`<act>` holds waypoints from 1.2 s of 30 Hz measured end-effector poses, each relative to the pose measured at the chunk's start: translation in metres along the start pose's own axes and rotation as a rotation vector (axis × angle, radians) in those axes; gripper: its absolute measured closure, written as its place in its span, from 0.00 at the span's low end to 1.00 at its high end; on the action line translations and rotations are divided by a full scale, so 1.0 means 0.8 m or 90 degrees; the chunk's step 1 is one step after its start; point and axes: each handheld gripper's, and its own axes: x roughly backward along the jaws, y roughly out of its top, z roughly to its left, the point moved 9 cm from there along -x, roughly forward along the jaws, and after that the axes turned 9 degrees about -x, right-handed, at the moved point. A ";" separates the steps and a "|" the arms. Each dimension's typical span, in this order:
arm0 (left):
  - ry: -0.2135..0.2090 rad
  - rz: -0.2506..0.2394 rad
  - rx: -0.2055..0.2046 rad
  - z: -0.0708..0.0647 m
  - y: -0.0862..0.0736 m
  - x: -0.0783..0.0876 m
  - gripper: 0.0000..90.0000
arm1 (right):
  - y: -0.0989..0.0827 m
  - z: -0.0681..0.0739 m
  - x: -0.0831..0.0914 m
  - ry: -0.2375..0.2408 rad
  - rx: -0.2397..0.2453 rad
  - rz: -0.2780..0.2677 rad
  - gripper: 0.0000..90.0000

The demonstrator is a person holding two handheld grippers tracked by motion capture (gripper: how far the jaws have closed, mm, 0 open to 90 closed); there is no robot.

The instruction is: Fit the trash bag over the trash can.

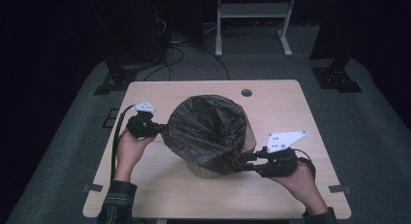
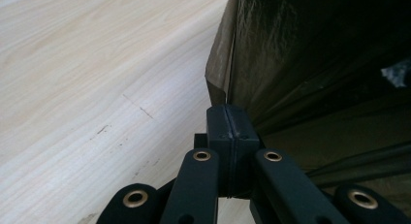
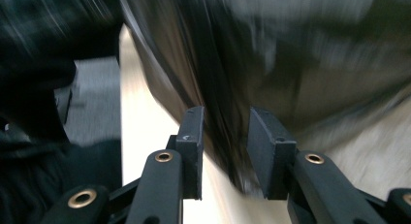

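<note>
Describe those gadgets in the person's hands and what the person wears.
Each hand grips a black two-jaw gripper: the left gripper trails a thick black cable, the right gripper carries a pale grey three-cornered plate with dark dots. Brass-coloured rivets stud the linkages. The sleeves are dark plaid.

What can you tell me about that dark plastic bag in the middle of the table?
The bag is thin, crinkled, dark brownish plastic, glossy and slightly see-through. It is draped over a pale bin whose base peeks out below, its mouth gaping upward. It stands mid-table. The left tongs are shut on its edge; the right tongs stand open around a fold at its lower right.
</note>
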 end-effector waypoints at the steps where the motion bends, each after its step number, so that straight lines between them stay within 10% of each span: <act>1: 0.000 -0.004 0.002 0.000 0.001 0.001 1.00 | 0.011 0.006 0.007 0.005 0.007 -0.018 0.75; 5: 0.003 -0.007 -0.001 0.000 0.001 0.005 1.00 | 0.066 0.038 0.019 0.036 0.021 -0.092 0.75; 12: 0.001 -0.009 -0.003 -0.001 0.001 0.007 1.00 | 0.095 0.028 -0.024 0.013 -0.002 -0.056 0.74; 17: 0.003 -0.010 -0.001 0.000 0.000 0.009 1.00 | 0.089 0.021 -0.046 0.019 -0.016 -0.021 1.00; 21: 0.004 -0.011 -0.004 -0.001 0.000 0.010 1.00 | 0.086 0.038 -0.044 0.050 0.002 -0.034 1.00; 28: 0.005 -0.009 -0.008 -0.006 -0.002 0.006 1.00 | 0.049 0.085 -0.066 0.116 0.053 0.002 1.00; 36: 0.018 0.022 0.017 0.009 -0.025 -0.018 1.00 | -0.029 0.074 -0.125 0.096 0.049 0.106 1.00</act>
